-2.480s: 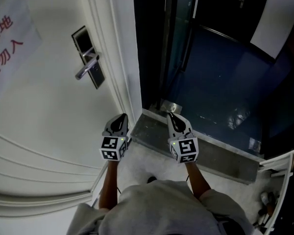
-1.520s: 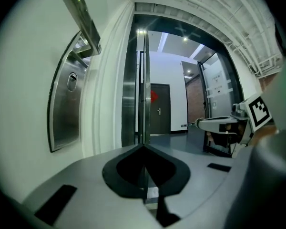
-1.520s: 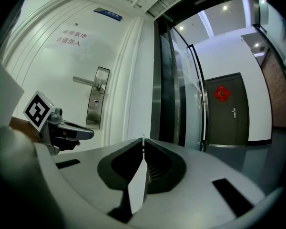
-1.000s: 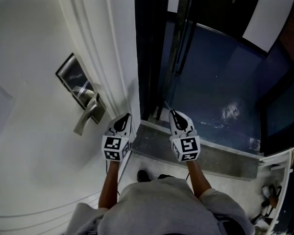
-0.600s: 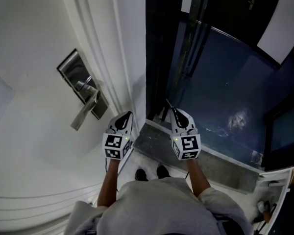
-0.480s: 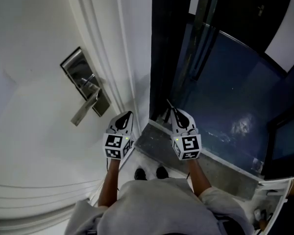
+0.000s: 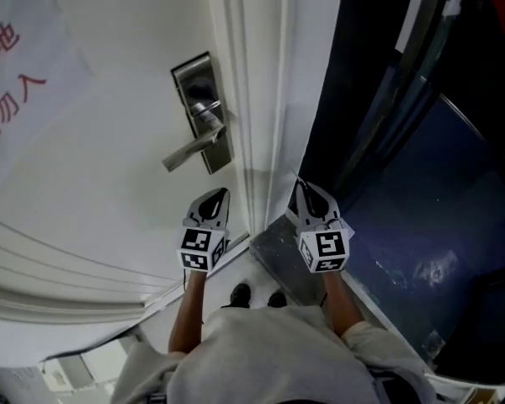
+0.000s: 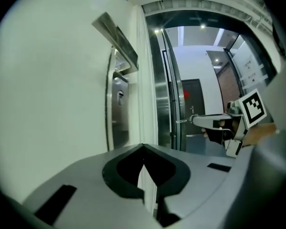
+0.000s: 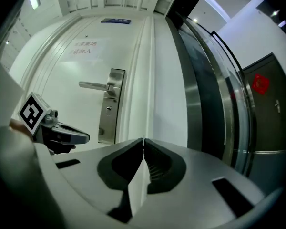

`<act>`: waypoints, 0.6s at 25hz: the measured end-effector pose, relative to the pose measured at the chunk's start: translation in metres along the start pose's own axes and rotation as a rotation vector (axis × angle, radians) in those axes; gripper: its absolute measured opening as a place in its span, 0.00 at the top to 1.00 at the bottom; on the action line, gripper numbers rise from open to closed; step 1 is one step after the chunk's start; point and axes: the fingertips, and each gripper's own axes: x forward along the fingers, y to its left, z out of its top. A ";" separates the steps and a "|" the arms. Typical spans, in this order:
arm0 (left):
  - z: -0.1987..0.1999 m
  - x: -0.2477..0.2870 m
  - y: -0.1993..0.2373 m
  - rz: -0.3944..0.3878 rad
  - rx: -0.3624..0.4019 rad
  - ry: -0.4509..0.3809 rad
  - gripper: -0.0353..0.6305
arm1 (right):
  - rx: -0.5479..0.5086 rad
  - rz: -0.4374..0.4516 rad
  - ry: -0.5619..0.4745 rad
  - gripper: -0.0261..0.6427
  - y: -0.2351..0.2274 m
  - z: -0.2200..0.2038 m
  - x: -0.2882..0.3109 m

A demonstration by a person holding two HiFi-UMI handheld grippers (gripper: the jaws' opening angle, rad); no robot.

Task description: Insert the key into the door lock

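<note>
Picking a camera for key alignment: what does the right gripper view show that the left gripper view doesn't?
Only the right gripper view: the keyhole, the red-lettered notice, and the left gripper. Only the left gripper view: the right gripper side-on, shut on a thin key poking from its tips. Both: the white door and the lock plate with its lever handle, face-on in the right view, edge-on in the left.

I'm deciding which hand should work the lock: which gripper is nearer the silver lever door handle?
Left. The left gripper sits just below the silver lever door handle, in front of the white door; the right gripper is off to the right, beyond the door's edge.
</note>
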 end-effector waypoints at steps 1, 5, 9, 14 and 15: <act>0.001 -0.009 0.009 0.037 -0.004 -0.003 0.92 | -0.002 0.036 -0.009 0.92 0.010 0.004 0.007; 0.001 -0.045 0.042 0.157 -0.010 -0.016 0.92 | -0.007 0.154 -0.043 0.92 0.050 0.015 0.029; 0.000 -0.078 0.067 0.247 -0.006 -0.028 0.92 | -0.017 0.240 -0.068 0.92 0.086 0.023 0.043; -0.002 -0.112 0.091 0.338 -0.015 -0.030 0.92 | -0.022 0.324 -0.084 0.92 0.120 0.029 0.053; -0.003 -0.117 0.094 0.351 -0.017 -0.031 0.92 | -0.024 0.337 -0.085 0.92 0.125 0.029 0.055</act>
